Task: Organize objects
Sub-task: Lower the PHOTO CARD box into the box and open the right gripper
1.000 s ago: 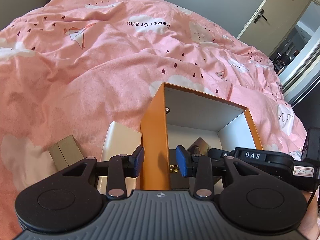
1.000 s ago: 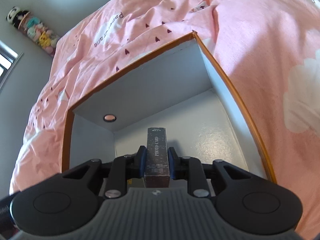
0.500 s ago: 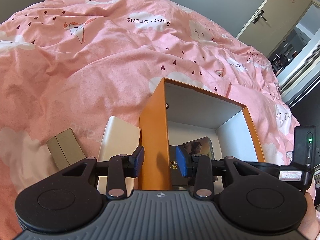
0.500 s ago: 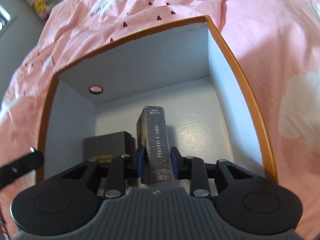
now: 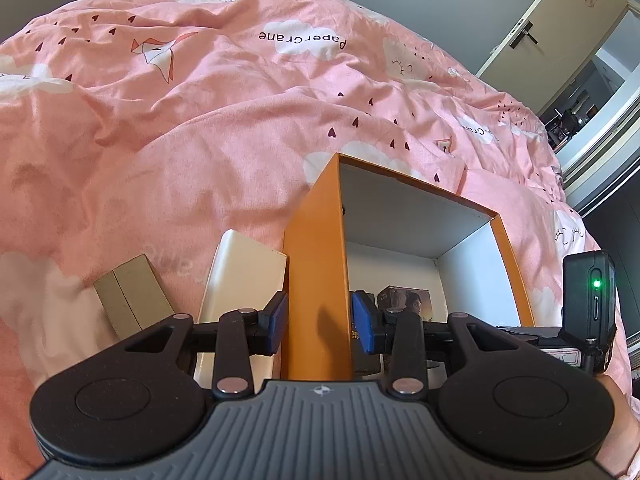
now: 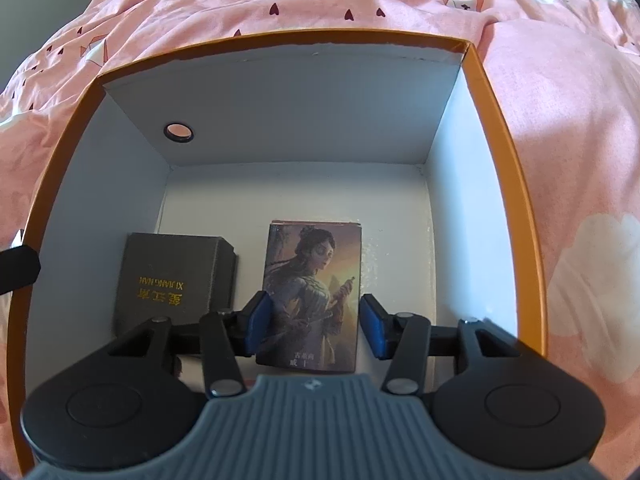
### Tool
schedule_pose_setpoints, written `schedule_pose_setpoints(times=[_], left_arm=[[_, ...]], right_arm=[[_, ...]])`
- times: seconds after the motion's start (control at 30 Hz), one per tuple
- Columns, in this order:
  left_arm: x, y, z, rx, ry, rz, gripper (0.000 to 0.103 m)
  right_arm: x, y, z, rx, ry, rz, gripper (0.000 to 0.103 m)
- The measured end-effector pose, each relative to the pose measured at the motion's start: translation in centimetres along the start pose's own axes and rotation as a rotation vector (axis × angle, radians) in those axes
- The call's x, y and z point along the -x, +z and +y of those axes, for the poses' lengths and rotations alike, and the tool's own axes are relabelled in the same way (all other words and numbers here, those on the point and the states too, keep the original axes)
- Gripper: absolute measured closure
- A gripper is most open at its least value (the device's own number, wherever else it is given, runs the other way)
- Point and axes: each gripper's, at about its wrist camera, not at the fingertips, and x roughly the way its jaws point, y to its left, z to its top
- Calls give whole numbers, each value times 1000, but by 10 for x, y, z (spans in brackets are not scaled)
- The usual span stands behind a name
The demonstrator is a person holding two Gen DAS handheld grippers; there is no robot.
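Orange box (image 5: 316, 264) stands open on the pink bedspread (image 5: 200, 128), right of centre in the left wrist view, and it is where things are being gathered. The left gripper (image 5: 319, 318) sits low in the frame with its blue pads straddling the box's near orange wall; whether they press on it or merely stand either side I cannot tell. Left of the box, outside it, a cream flat box (image 5: 244, 276) leans close against the wall, and a small brown carton (image 5: 130, 292) lies further left on the cover. Both look yet to be packed.

From the right wrist view, the orange box (image 6: 516, 184) fills the frame, seen from above. On its white floor lie two items: a dark box with gold lettering (image 6: 172, 280) at lower left and a picture card box (image 6: 314, 296) at lower centre, close beside it. The right gripper (image 6: 314, 326) hovers over the card box with its jaws opening; the pads stand clear of its edges, so it reads as released. Roughly half the visible items appear to be stowed.
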Motion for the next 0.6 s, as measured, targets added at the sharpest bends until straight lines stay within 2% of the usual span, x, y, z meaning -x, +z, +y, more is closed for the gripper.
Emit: schedule_pose_setpoints(times=[0.33, 0.43, 0.6], left_arm=[[-1, -1, 0, 3, -1, 2, 60], [-1, 0, 0, 3, -1, 0, 60], [2, 0, 1, -8, 4, -3, 60]], right_arm=[[1, -8, 13, 93, 88, 24, 56], [1, -9, 18, 145, 77, 18, 56], [3, -9, 14, 129, 87, 6, 57]])
